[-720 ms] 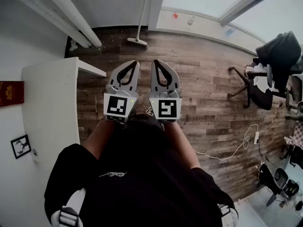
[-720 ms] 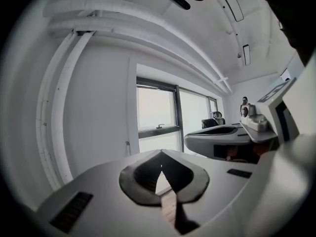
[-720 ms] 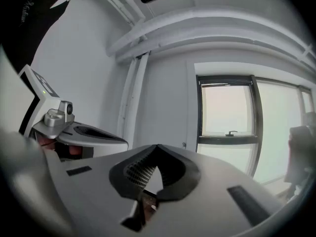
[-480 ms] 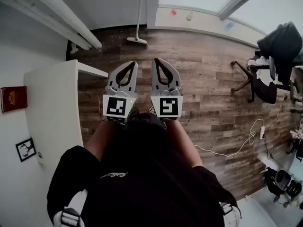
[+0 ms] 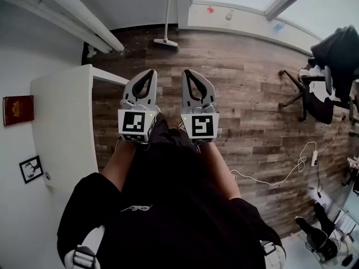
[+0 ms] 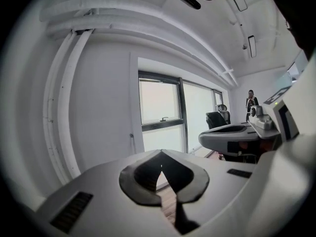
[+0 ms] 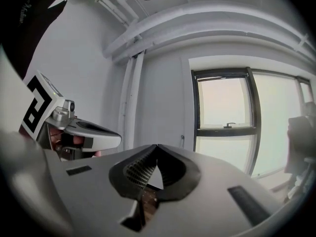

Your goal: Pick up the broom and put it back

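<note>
Item 1, nearest: left gripper (image 5: 150,74) and right gripper (image 5: 187,73), carried side by side just ahead of the waist, roughly level, tips toward the far wall. Both clenched tip to tip with nothing between the jaws; likely kept that way because nothing is within reach to grasp, a carrying pose rather than a working one. Item 2: plank floor (image 5: 247,111), bare under and ahead of the grippers, giving a straight path forward. Item 3, left side: white table (image 5: 61,122), edge running alongside that path, near the left gripper but apart from it. Item 4, right side, well apart: cable (image 5: 275,178) trailing over the floor, and chair (image 5: 322,88) draped with dark cloth; neither in the way. Item 5, farthest, the task's thing: broom (image 5: 166,41), head down on the floor at the foot of the far wall, handle rising upright along the wall beside the window, apparently propped there. Well apart from both grippers, untouched. Judged stage: approach, with jaw opening and the grasp on the handle not yet due.
</note>
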Motion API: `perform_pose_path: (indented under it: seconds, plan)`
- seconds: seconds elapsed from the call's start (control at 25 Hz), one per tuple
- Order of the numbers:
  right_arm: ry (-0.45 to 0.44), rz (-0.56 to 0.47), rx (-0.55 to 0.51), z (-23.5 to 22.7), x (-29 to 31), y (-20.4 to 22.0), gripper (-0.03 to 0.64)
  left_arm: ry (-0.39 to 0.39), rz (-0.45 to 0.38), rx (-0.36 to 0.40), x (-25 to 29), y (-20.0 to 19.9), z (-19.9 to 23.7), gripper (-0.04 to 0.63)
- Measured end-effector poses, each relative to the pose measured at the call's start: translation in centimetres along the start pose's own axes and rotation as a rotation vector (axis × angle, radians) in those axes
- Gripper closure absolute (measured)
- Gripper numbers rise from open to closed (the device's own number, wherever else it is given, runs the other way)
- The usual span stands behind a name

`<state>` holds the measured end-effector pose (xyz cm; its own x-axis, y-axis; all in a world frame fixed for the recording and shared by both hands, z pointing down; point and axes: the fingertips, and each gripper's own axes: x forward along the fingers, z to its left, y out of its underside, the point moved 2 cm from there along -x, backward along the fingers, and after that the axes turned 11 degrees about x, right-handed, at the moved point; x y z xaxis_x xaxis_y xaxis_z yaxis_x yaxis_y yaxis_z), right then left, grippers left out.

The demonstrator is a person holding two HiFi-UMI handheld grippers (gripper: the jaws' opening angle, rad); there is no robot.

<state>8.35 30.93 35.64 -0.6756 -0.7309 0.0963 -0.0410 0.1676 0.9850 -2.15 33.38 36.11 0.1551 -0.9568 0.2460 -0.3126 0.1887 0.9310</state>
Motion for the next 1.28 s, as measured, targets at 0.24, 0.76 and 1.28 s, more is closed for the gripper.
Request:
perform_pose_path:
  seconds: [0.24,0.76,1.28]
  plan:
    - [0.000,0.065,-0.007,-0.6,1.3,1.8,0.595,0.048,0.055,-0.016,1.9,1.9,-0.4,0.594]
    - [0.029,0.143,0.002,-2.1,12.9,2.5,0.595,0.145,0.064,-0.134,10.5,4.5,6.3,0.594]
    - [0.099,0.196,0.002,-0.6,26.4,2.4,0.595,0.217,0.059,-0.146,17.7,7.2,17.8,0.594]
